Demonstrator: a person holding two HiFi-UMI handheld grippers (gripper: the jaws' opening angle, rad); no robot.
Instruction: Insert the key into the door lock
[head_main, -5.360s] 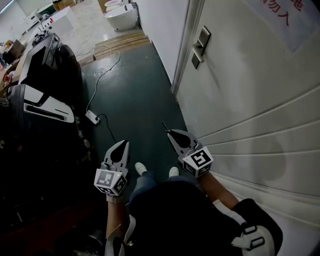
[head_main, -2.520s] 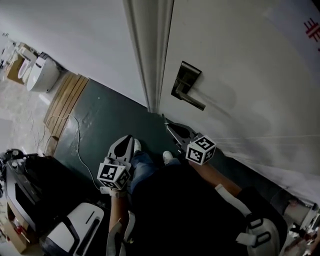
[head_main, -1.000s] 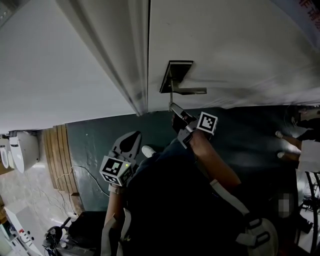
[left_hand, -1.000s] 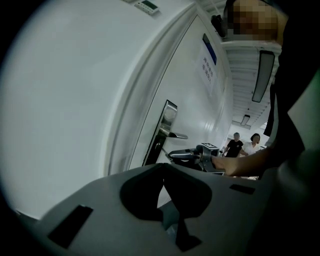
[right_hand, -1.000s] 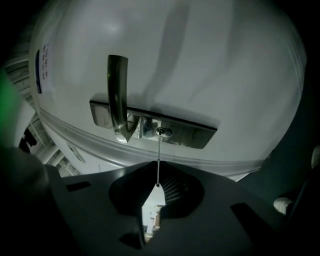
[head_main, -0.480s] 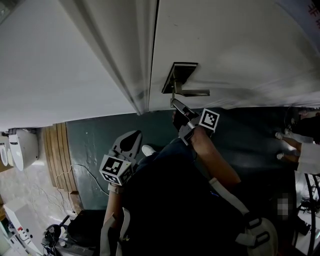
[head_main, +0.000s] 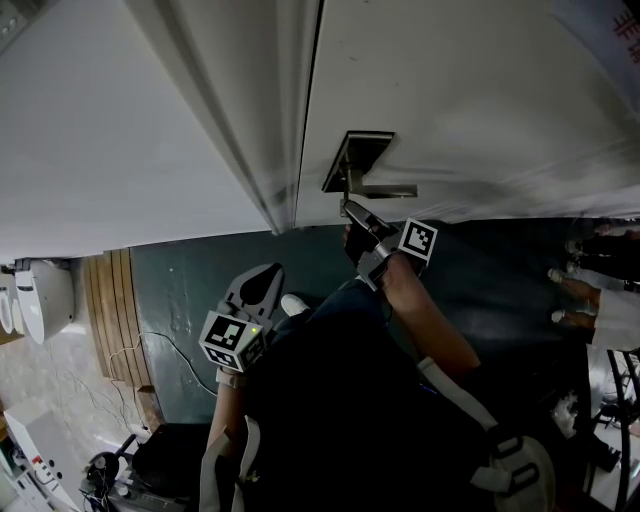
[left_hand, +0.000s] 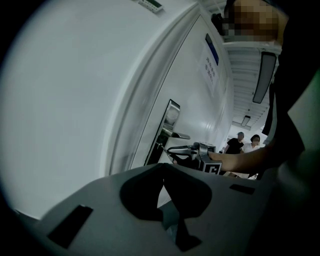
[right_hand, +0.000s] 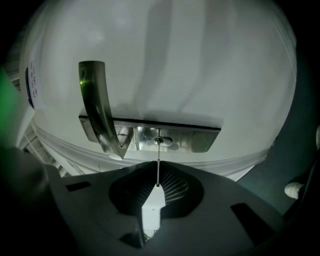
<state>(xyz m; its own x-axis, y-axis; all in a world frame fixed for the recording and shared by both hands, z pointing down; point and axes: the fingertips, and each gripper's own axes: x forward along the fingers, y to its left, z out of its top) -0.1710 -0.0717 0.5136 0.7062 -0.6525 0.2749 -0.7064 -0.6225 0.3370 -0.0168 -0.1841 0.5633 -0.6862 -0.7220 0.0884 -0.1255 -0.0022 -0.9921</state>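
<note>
A metal lock plate (head_main: 355, 160) with a lever handle (head_main: 388, 190) sits on the white door (head_main: 470, 90). My right gripper (head_main: 349, 208) is raised just below the plate and is shut on the key (right_hand: 153, 202) by its white head. The key's thin blade runs straight up from my right gripper (right_hand: 158, 165), and its tip reaches the keyhole (right_hand: 159, 141) in the lock plate (right_hand: 195, 137), right of the handle (right_hand: 99, 107). My left gripper (head_main: 256, 288) hangs lower left, away from the door. In its own view my left gripper (left_hand: 164, 166) is shut on nothing.
The door frame (head_main: 270, 120) and a white wall (head_main: 120, 130) lie left of the lock. Dark green floor (head_main: 190, 290), wooden planks (head_main: 112, 310) and a cable (head_main: 150, 350) are at lower left. People (head_main: 590, 290) stand on the right.
The person walked up to the door and lifted the right gripper with the key to the lock plate. In the last second the key edged closer to the keyhole. The left gripper stayed low.
</note>
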